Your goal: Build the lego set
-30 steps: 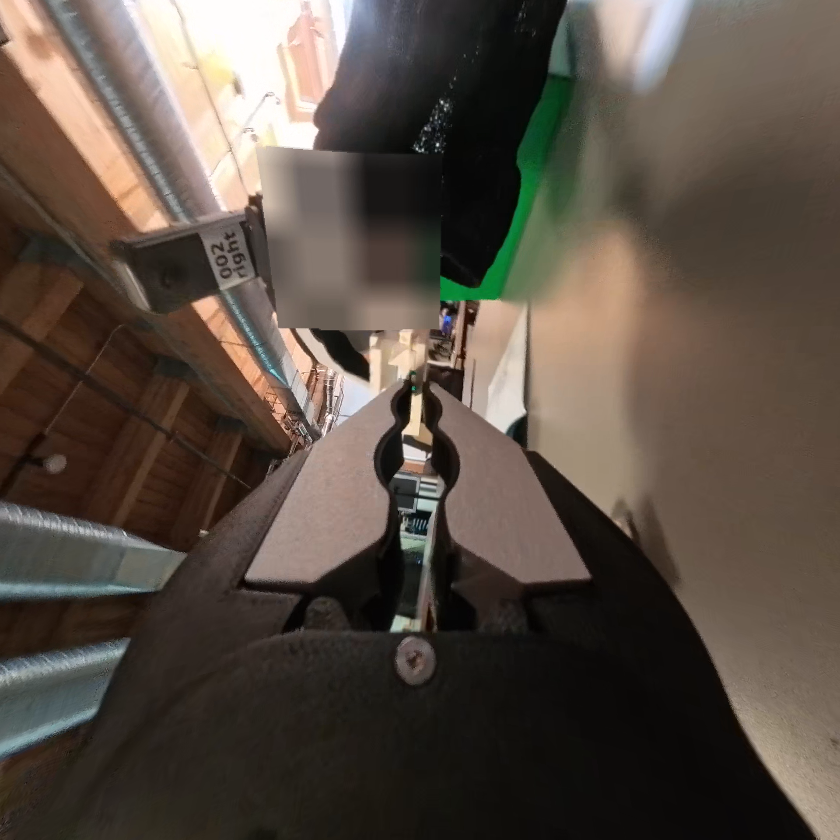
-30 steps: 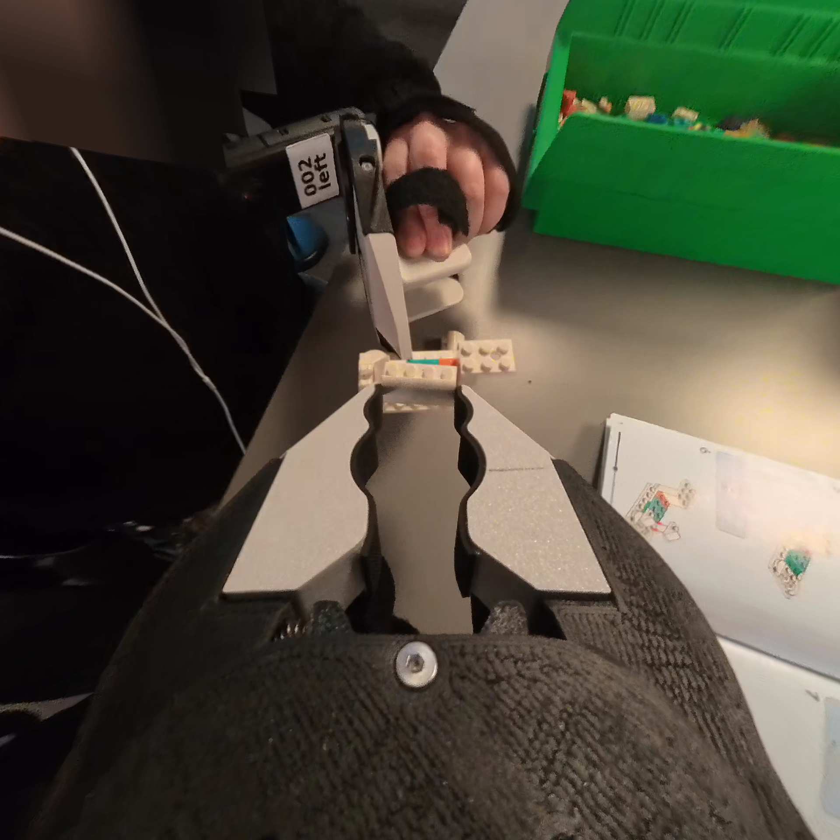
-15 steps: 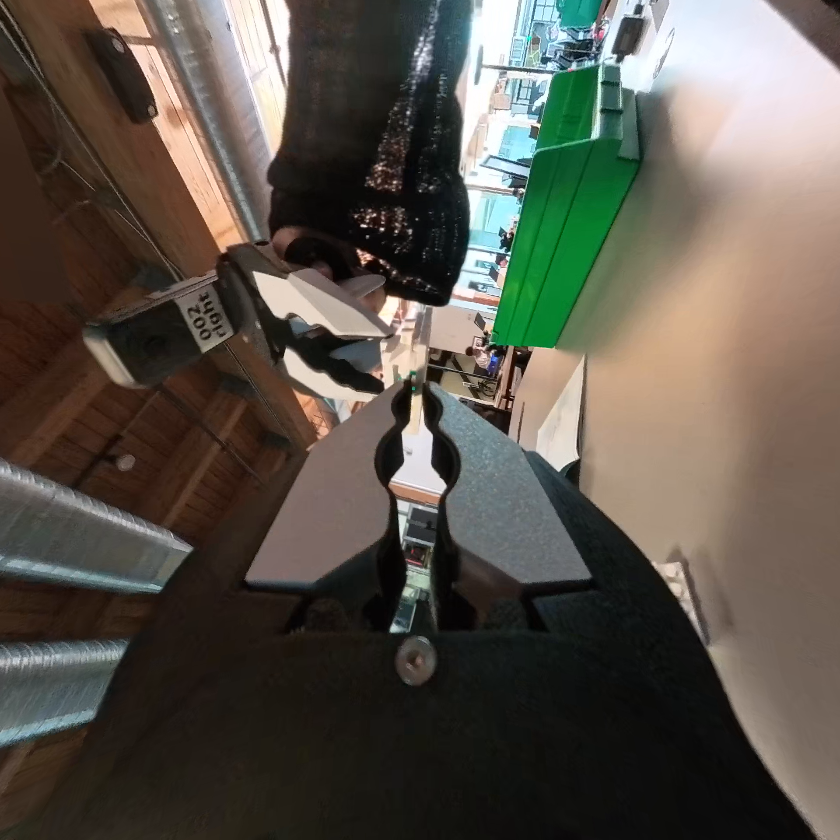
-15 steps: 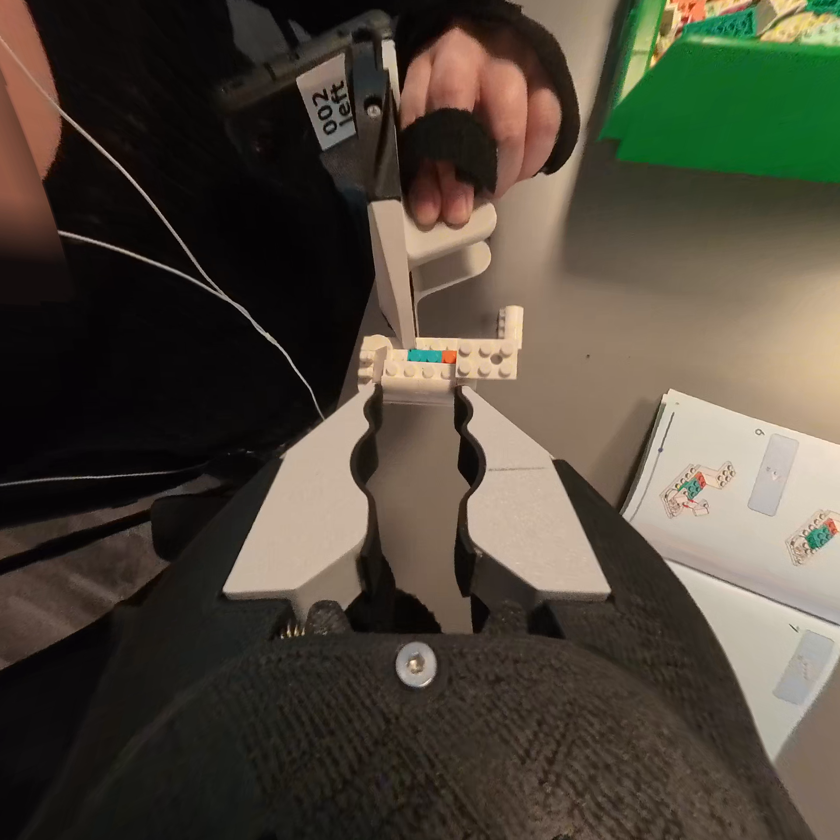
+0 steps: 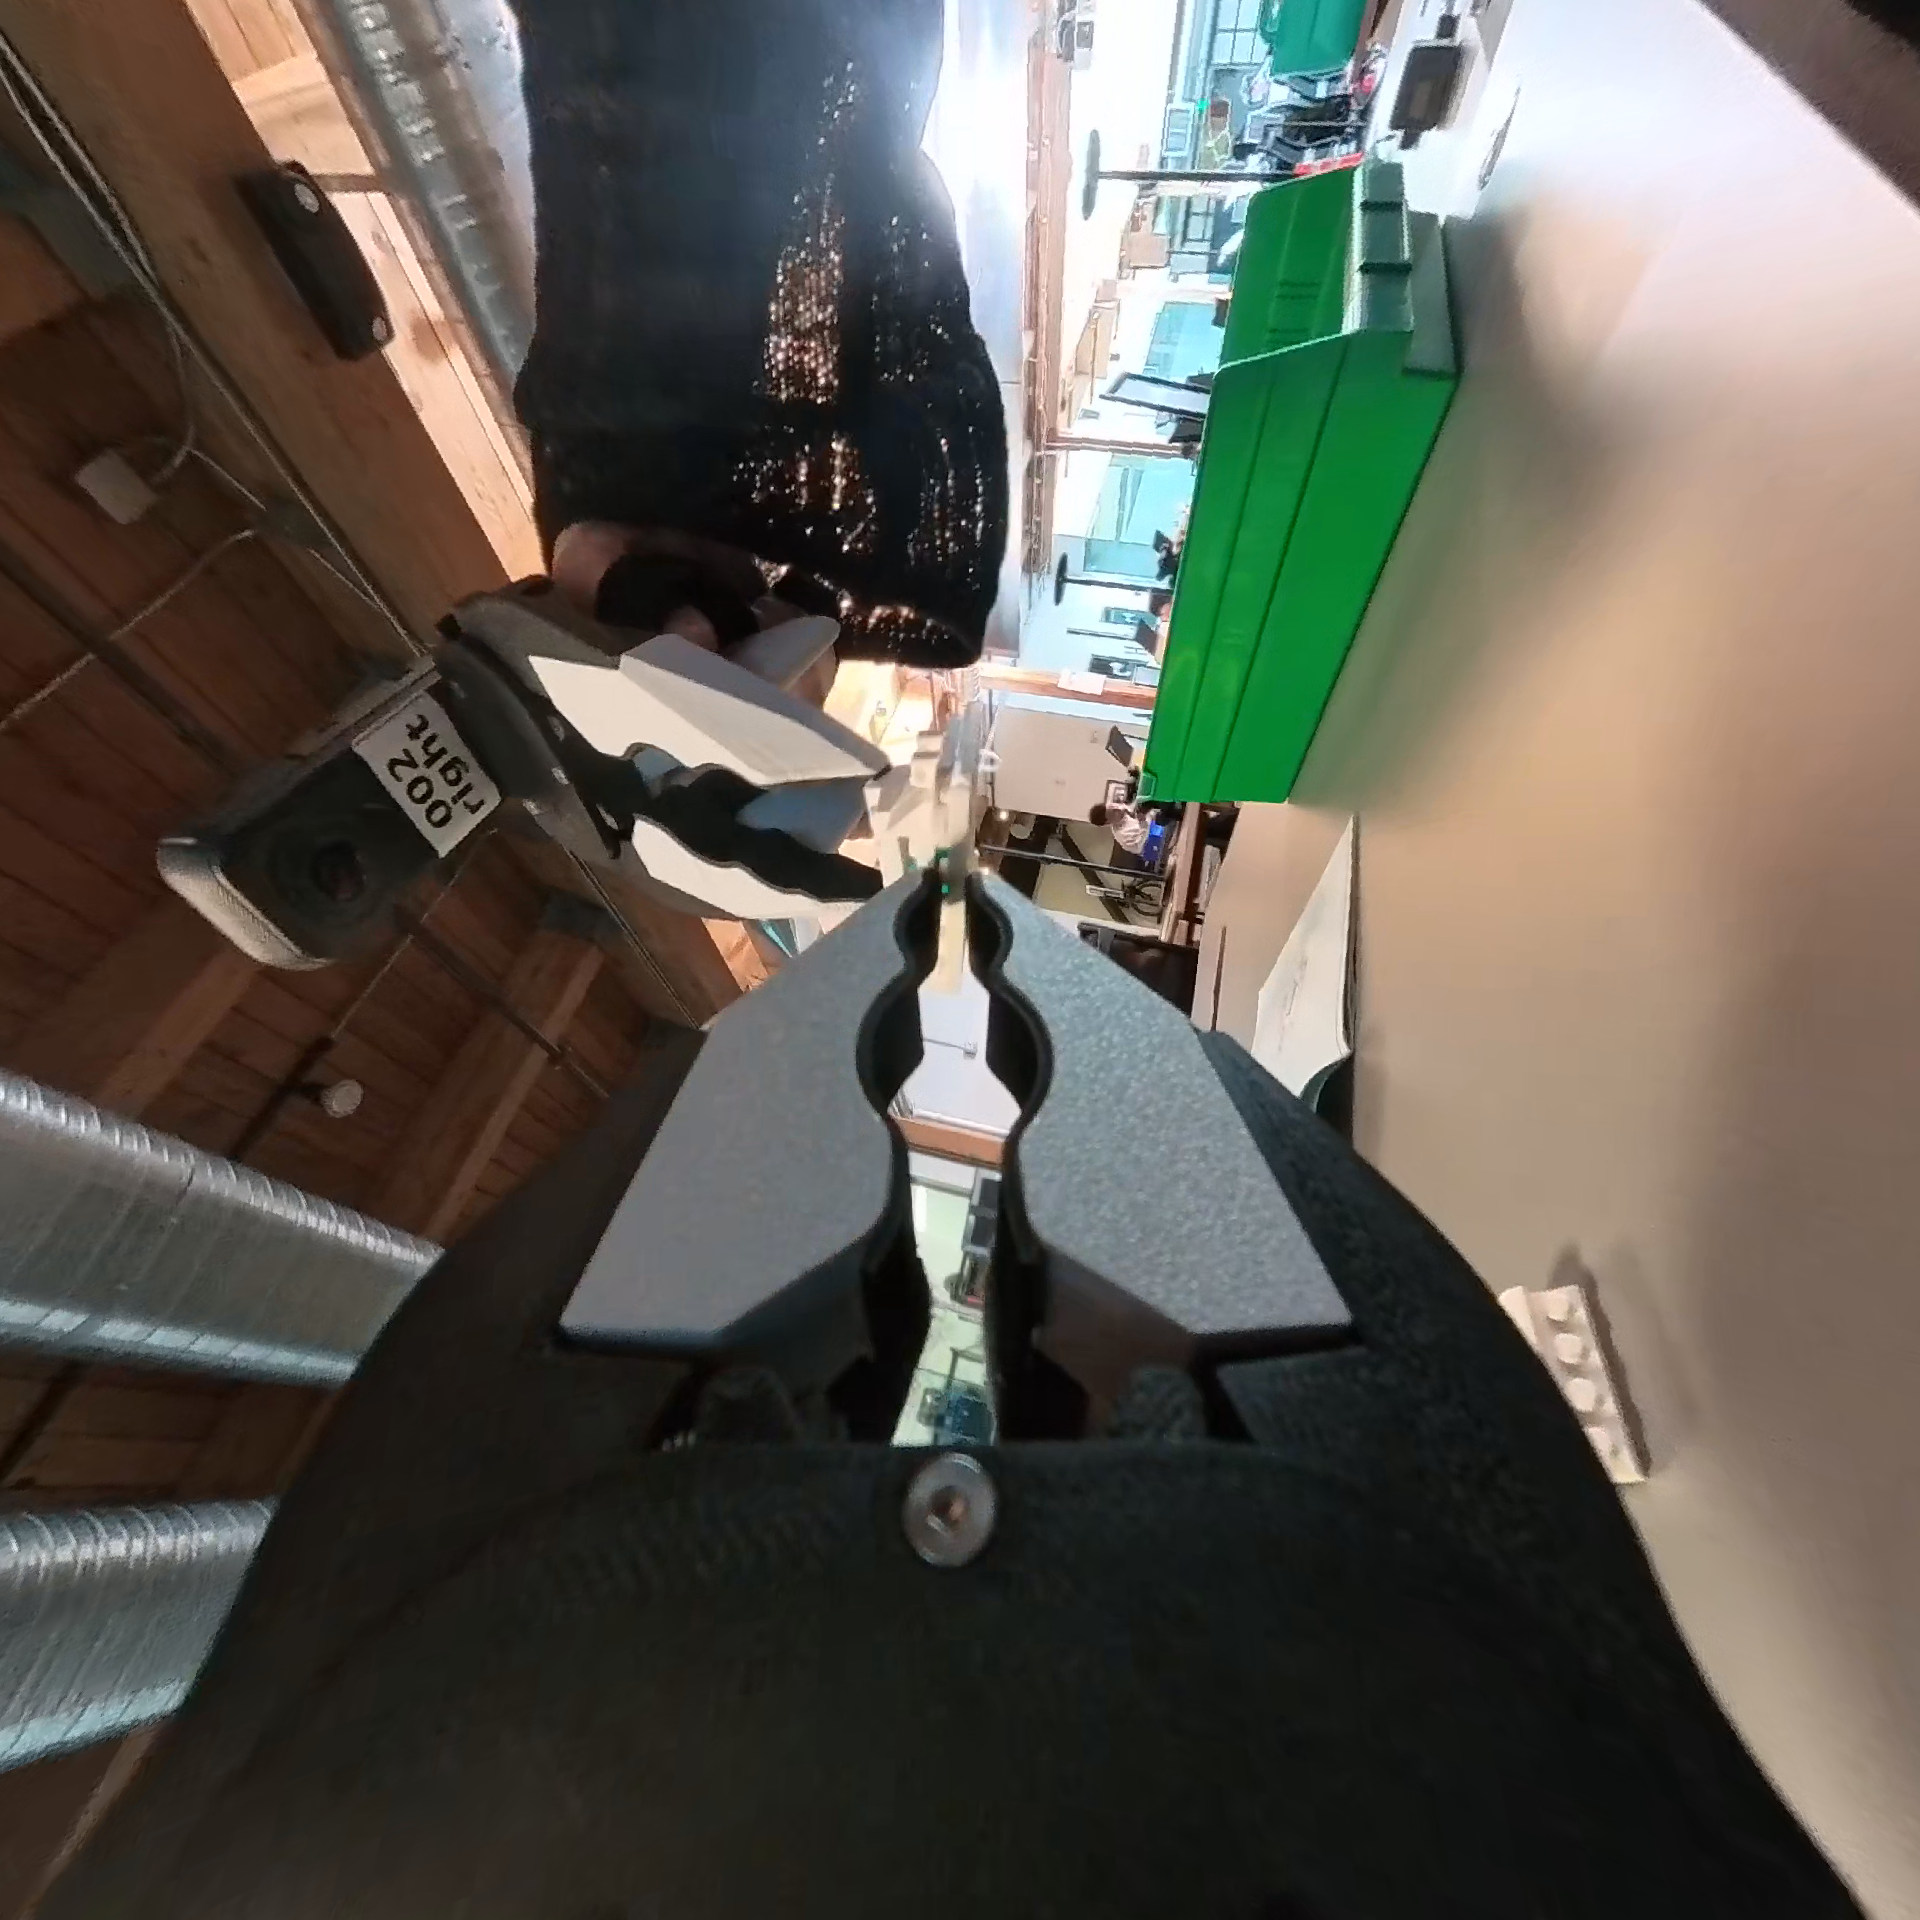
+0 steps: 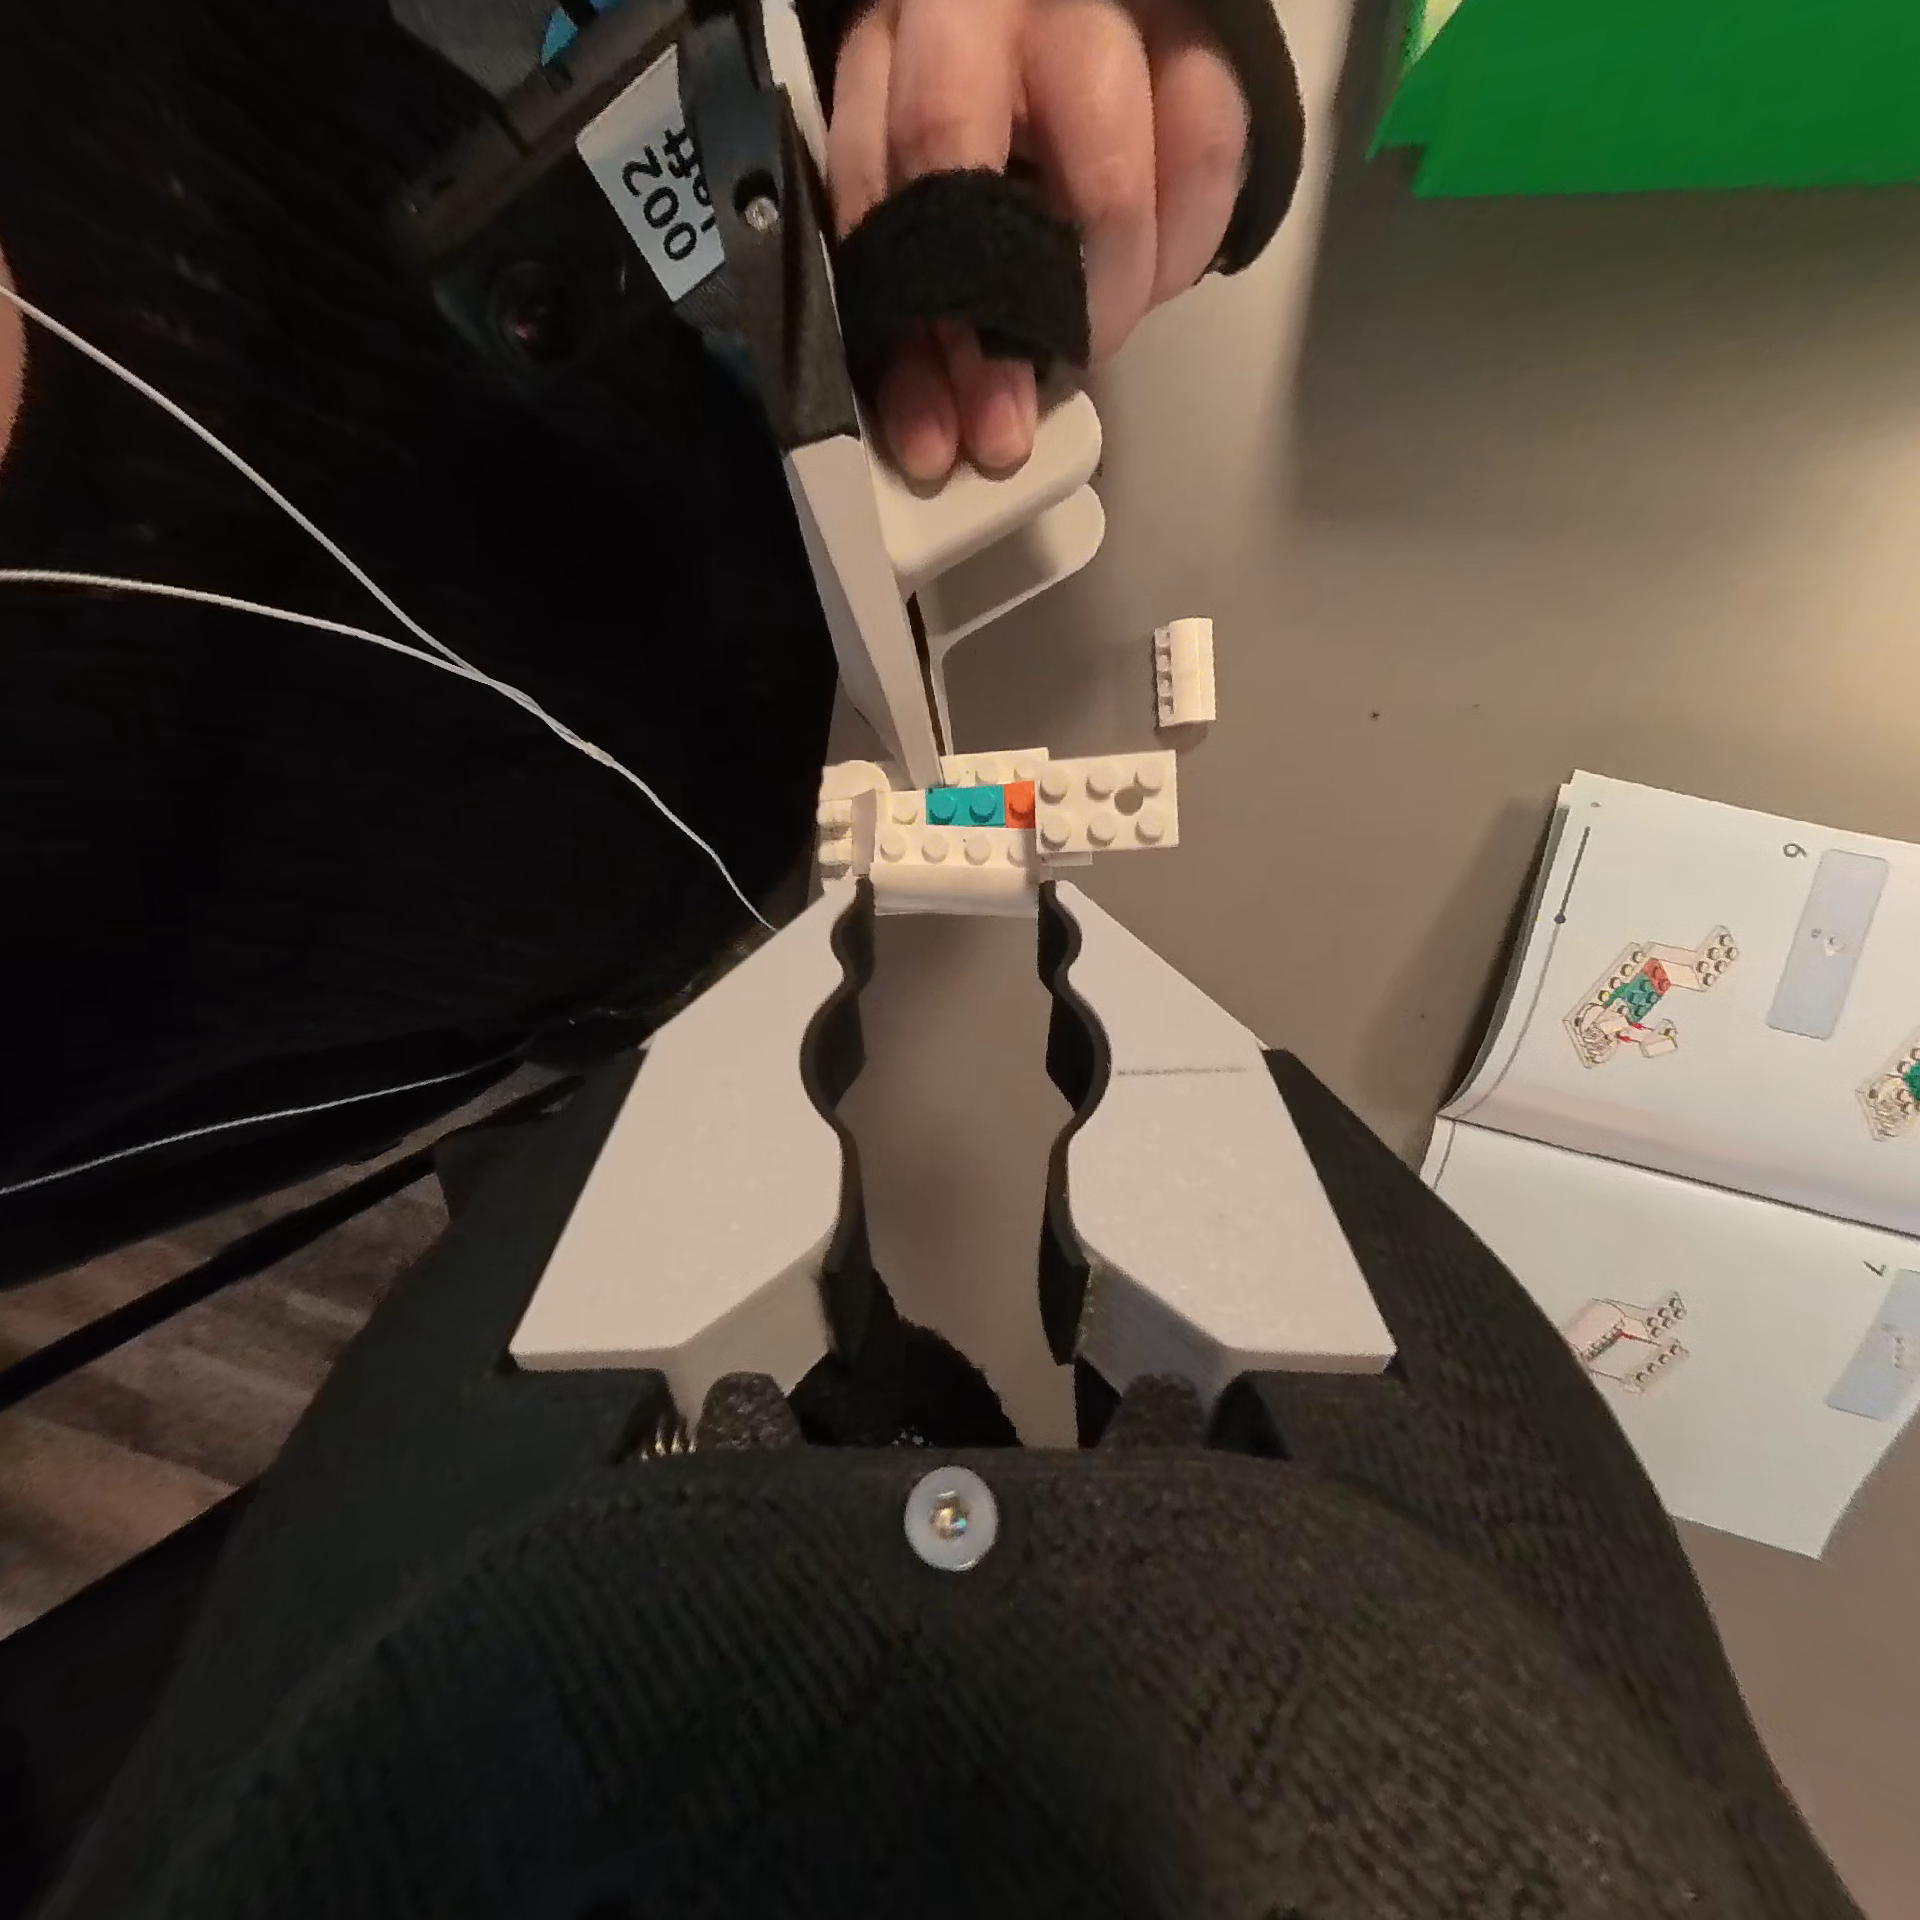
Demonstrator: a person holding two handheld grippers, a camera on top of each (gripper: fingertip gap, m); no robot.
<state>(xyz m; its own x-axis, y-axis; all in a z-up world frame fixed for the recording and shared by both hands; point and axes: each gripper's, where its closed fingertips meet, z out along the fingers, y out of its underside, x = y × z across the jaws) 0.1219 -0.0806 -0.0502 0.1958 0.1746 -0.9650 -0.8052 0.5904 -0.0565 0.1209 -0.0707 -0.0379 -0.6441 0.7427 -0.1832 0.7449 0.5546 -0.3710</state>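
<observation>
A small white lego assembly [image 6: 1107, 816] with a teal and an orange piece on top is held in the air between both grippers. My right gripper [image 6: 956, 899] is shut on its near white edge. My left gripper [image 6: 923, 764] comes down from above and pinches it beside the teal piece. In the left wrist view my left gripper [image 5: 943, 896] is shut on a thin white edge of the assembly [image 5: 935, 774], and the right gripper [image 5: 878, 826] grips it from the left. A loose white brick [image 6: 1184, 675] lies on the table.
An open instruction booklet [image 6: 1662, 1039] lies on the grey table [image 6: 1455, 520] at the right. A green bin [image 6: 1662, 94] stands at the far right. The loose white brick [image 5: 1579, 1382], the bin [image 5: 1309, 520] and the booklet [image 5: 1309, 977] also show in the left wrist view. Both grippers' tips are close together, under 4 cm apart. From either gripper's tips it is about 15 cm to the loose white brick [image 6: 1184, 675].
Both grippers kept hold of the assembly and moved it together nearer the person. The green bin slid out of the right wrist view's top. The loose white brick now lies apart from the assembly.
</observation>
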